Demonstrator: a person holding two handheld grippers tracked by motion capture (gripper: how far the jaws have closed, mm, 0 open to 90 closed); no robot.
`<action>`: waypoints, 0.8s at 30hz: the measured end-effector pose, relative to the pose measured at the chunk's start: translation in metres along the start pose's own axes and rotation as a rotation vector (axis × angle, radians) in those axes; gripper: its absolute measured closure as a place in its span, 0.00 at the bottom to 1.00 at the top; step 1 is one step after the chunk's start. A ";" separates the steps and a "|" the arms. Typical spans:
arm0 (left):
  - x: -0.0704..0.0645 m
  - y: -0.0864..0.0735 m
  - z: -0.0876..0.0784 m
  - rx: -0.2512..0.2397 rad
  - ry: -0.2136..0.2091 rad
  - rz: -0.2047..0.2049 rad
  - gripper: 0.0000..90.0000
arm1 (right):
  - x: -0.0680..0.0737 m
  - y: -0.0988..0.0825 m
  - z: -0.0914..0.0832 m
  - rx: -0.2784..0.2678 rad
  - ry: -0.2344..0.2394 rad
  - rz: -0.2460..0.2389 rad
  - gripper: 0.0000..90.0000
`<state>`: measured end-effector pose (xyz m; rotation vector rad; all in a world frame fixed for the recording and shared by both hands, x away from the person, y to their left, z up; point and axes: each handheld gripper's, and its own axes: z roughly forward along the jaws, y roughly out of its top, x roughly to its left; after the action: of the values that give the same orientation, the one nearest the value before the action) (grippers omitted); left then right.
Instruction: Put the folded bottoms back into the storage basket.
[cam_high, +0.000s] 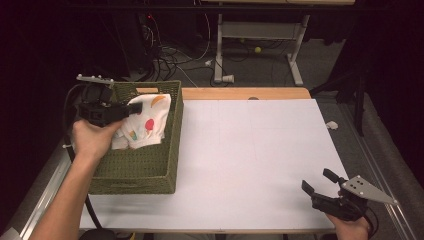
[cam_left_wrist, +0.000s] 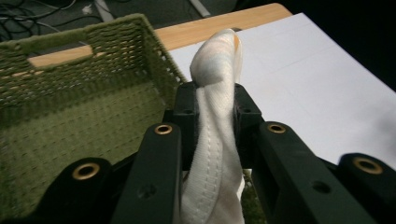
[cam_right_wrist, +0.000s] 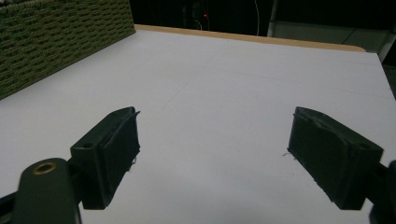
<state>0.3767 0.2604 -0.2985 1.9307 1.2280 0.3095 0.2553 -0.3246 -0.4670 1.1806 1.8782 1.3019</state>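
A white cloth (cam_high: 147, 121) printed with small coloured shapes hangs over the green woven basket (cam_high: 145, 170) at the table's left. My left gripper (cam_high: 134, 108) is shut on the cloth near its top edge and holds it above the basket's inside. Seen from the left gripper view, the cloth (cam_left_wrist: 215, 140) is pinched between the two black jaws and bulges above them, with the basket (cam_left_wrist: 70, 93) behind. My right gripper (cam_high: 318, 182) rests at the table's front right corner, open, with nothing between its fingers (cam_right_wrist: 109, 151).
A white sheet (cam_high: 250, 160) covers the table top, with a wooden strip (cam_high: 245, 93) along the far edge. Table legs and cables lie on the dark floor beyond. The basket's side wall (cam_right_wrist: 56, 37) stands at the far left in the right gripper view.
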 end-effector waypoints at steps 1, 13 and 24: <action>0.002 -0.001 0.000 0.001 0.007 -0.002 0.83 | 0.000 0.000 0.000 0.000 0.000 0.000 0.19; 0.017 -0.013 0.027 0.068 0.044 -0.008 0.83 | 0.000 0.000 0.000 -0.003 0.002 0.003 0.19; 0.033 -0.017 0.060 0.112 0.046 -0.036 0.83 | 0.002 0.001 0.002 -0.001 0.011 -0.008 0.19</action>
<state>0.4167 0.2621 -0.3566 2.0044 1.3333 0.2722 0.2565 -0.3216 -0.4668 1.1668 1.8879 1.3070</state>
